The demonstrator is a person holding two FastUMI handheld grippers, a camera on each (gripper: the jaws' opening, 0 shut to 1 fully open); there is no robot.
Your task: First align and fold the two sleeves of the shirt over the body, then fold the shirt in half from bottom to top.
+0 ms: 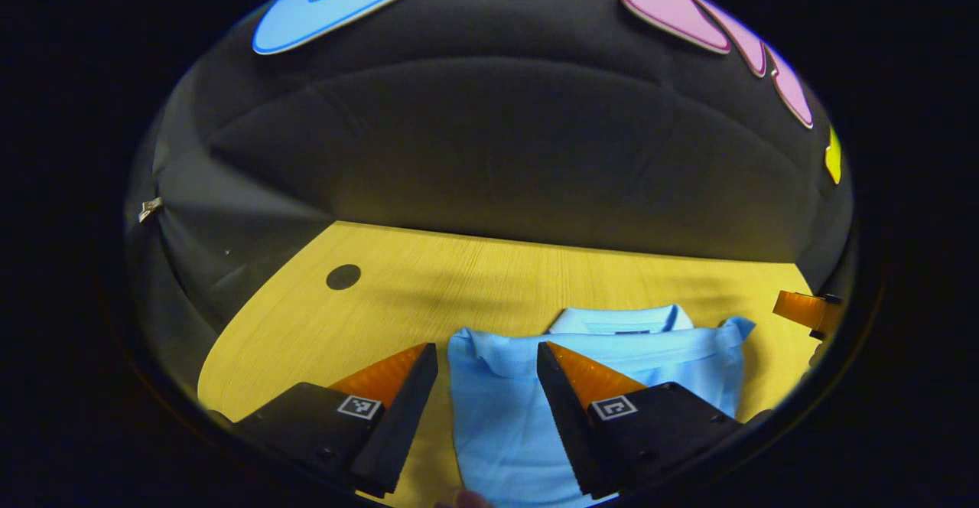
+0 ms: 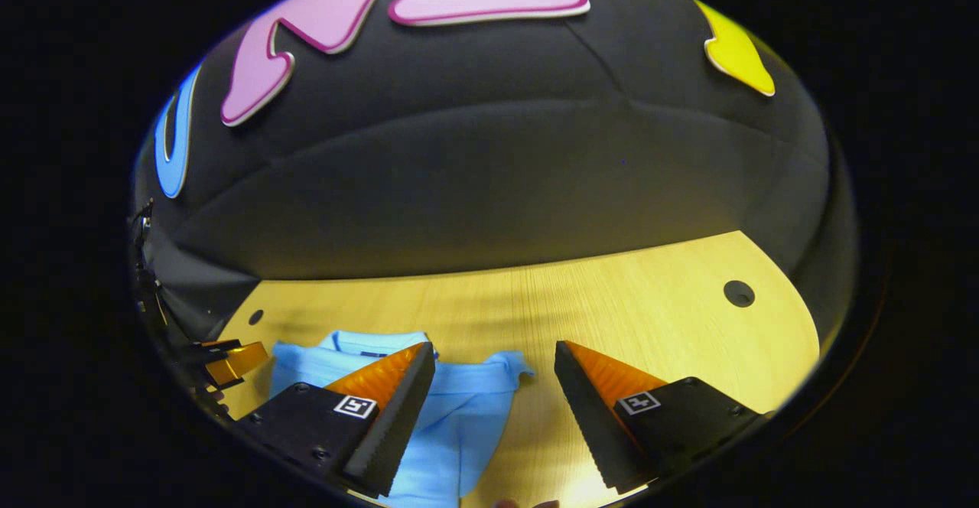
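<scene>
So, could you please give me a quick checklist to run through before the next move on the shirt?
1. Left gripper jaws open: ok.
2. Right gripper jaws open: ok.
3. Shirt flat on the table, collar at the far end: ok.
4. Sleeves folded over the body: cannot tell; one sleeve cuff lies between the right gripper's jaws, near the shirt's edge.
5. Fabric gripped by either gripper: not ok; both sit apart above the cloth.
6. Bottom hem position: cannot tell, it lies out of sight.

a plain light blue shirt (image 1: 505,408) lies on a yellow wood-grain table (image 1: 428,278) with dark round holes.
</scene>
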